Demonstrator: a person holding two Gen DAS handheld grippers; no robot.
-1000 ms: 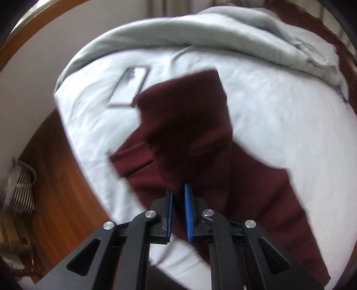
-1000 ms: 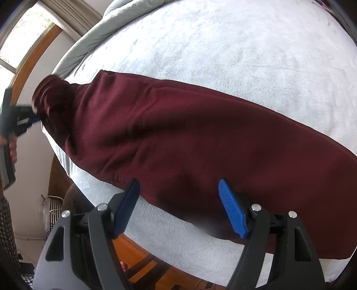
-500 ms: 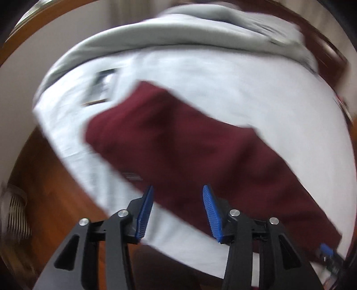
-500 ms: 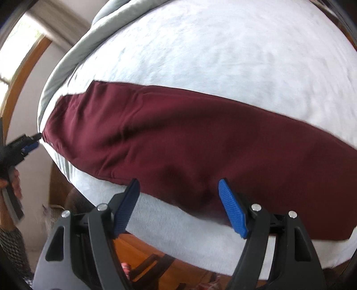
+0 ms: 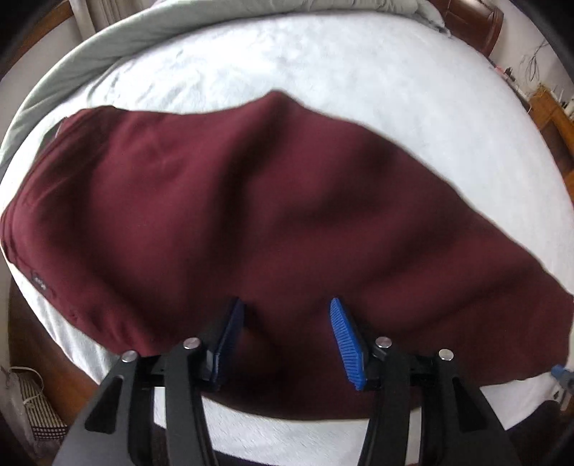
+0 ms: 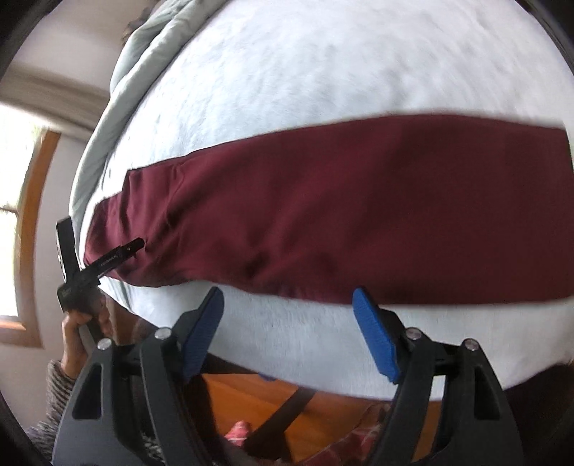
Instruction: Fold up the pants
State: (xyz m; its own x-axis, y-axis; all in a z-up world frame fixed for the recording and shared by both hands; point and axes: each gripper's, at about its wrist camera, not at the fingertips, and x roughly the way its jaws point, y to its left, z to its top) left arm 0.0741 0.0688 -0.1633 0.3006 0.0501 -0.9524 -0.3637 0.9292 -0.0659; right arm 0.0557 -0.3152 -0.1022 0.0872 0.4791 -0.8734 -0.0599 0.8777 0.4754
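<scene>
The maroon pants (image 5: 272, 215) lie flat on the white bed (image 5: 323, 71) as one long band, legs laid together, waistband at the left. My left gripper (image 5: 287, 322) points down over the near edge of the pants. Its jaws are opening; cloth lies under them but nothing is pinched. In the right wrist view the pants (image 6: 358, 208) run across the bed (image 6: 323, 71). My right gripper (image 6: 287, 301) hovers at their near edge, jaws wide and opening slightly, holding nothing. The left gripper (image 6: 138, 244) shows at the waist end, held by a hand (image 6: 79, 322).
A grey duvet (image 5: 143, 32) is bunched along the far side of the bed. Wooden floor (image 6: 251, 390) lies below the bed's near edge. A striped bag (image 5: 36, 405) sits on the floor at left. Wooden furniture (image 5: 552, 118) stands at right, a window (image 6: 14, 215) at left.
The left gripper went from shut on the raised pants cloth to open, and moved down to the pants' near edge. The pants now lie flat and straight. The right gripper shifted sideways.
</scene>
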